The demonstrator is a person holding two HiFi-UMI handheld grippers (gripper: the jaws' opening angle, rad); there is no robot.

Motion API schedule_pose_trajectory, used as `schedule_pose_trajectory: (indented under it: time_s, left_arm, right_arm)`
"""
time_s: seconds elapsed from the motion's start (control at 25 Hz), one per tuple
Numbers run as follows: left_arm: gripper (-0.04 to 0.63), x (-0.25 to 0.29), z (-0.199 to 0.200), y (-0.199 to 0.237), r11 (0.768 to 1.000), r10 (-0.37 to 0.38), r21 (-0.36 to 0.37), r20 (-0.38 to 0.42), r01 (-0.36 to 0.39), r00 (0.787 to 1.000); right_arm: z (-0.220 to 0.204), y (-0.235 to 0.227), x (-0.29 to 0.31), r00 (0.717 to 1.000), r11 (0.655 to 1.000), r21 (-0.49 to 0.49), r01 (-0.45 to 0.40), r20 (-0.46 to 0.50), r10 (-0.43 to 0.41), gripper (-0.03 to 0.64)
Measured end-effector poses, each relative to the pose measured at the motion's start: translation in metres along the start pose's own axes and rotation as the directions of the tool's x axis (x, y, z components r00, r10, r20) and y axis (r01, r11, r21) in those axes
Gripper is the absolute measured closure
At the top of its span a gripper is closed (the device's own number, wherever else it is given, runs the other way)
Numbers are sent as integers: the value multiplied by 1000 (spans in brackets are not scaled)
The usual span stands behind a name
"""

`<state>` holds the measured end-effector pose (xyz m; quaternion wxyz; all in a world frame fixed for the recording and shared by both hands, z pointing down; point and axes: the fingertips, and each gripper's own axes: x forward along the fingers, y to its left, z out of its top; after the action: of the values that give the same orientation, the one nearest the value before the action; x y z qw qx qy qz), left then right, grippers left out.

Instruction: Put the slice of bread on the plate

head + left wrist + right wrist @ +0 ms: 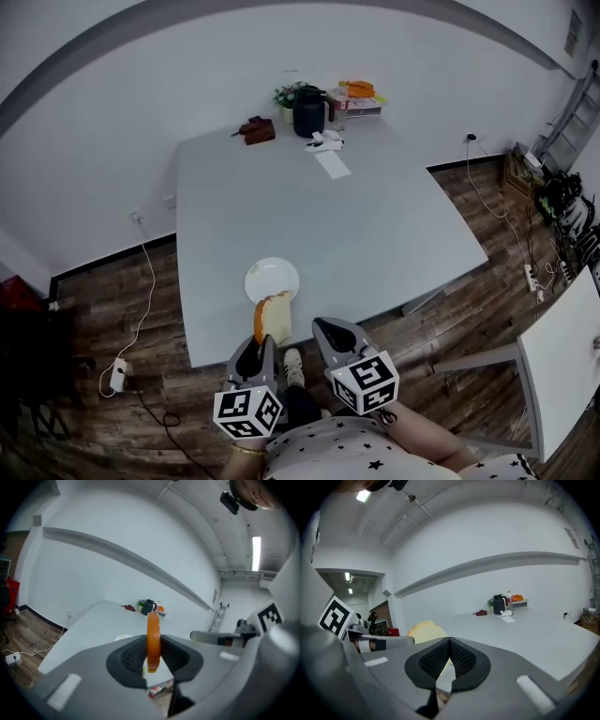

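The bread slice [275, 317], pinched by the left gripper [265, 343] at the table's [375, 216] near edge, seemed mid-carry and next needed lowering onto the plate [269, 273], while the right gripper [325, 330] was pressed together, empty.

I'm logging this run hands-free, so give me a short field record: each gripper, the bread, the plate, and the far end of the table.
left gripper: shut on the slice of bread
slice of bread: upright on edge between the jaws, by the plate's near rim, not lying on it
right gripper: jaws together, nothing held
plate: white, nothing on it, near the table's front edge
table: grey
far end: dark jug, small plant, sheet of paper
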<state>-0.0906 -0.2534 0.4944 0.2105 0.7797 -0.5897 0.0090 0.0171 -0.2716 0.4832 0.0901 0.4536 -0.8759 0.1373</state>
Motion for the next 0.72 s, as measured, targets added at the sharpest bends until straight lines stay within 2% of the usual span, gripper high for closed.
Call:
schedule_pose_trajectory:
  time_s: [0.2,0.4,0.56,0.72]
  left_arm:
    - [511,54,7,19,999,-33,-5,-34,33,999]
    - [509,103,-7,39,995,-71,-81,-148,60,986]
    - [509,125,-9,53,990,-88,-127,-187,65,978]
    - [505,142,-6,63,993,-72,-111,-222,48,972]
  right_arm:
    - [11,-25,50,1000,1000,-18,11,-27,-12,618]
    - [16,-41,85,998,999,-27,31,-62,-33,618]
    - [20,-52,102,996,998,-23,51,-76,-52,618]
    - [23,-57,115,995,998,-14,55,-88,-56,618]
